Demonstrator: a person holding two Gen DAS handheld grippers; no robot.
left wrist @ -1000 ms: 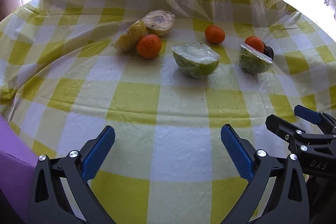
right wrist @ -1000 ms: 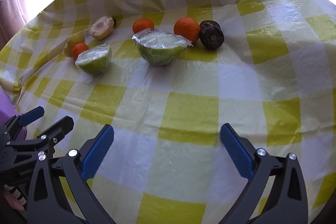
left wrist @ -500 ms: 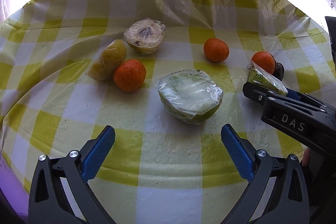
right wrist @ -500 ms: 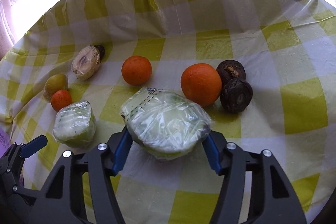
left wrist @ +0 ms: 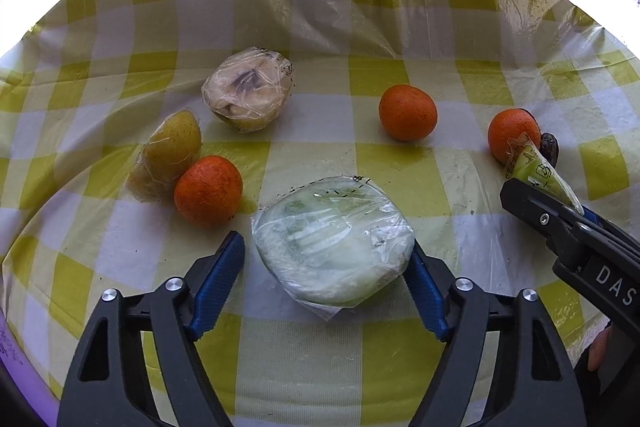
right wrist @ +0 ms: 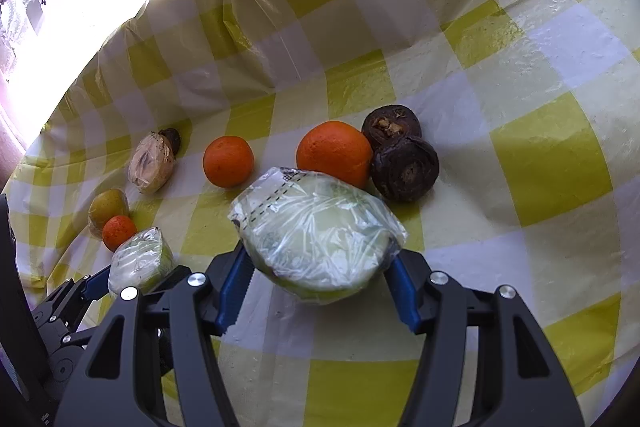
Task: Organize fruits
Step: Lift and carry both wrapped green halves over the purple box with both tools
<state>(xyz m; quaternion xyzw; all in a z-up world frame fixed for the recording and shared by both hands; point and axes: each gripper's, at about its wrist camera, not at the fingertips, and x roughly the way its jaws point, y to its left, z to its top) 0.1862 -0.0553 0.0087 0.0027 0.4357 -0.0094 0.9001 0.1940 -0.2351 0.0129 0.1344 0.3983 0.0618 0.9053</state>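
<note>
Two green melon halves in cling film lie on the checked tablecloth (left wrist: 320, 355). One half (left wrist: 332, 247) sits between the blue pads of my left gripper (left wrist: 326, 255), whose jaws are closing. The right pad touches it, and a small gap shows at the left pad. My right gripper (right wrist: 320, 261) is shut on the other half (right wrist: 320, 239), also seen at the right edge of the left wrist view (left wrist: 536, 171). In the right wrist view my left gripper (right wrist: 92, 283) shows at lower left with its half (right wrist: 136, 263).
Three oranges (left wrist: 208, 191) (left wrist: 408, 113) (left wrist: 514, 135), a wrapped yellow pear (left wrist: 172, 151) and a wrapped pale cut fruit (left wrist: 248, 95) lie beyond. Two dark brown fruits (right wrist: 390, 127) (right wrist: 404, 169) sit behind the right half. The plastic-covered cloth rises in a fold (left wrist: 320, 7) at the back.
Both grippers moved forward from bare cloth to the melon halves. The right one shut on its half first. The left jaws then narrowed around the other half.
</note>
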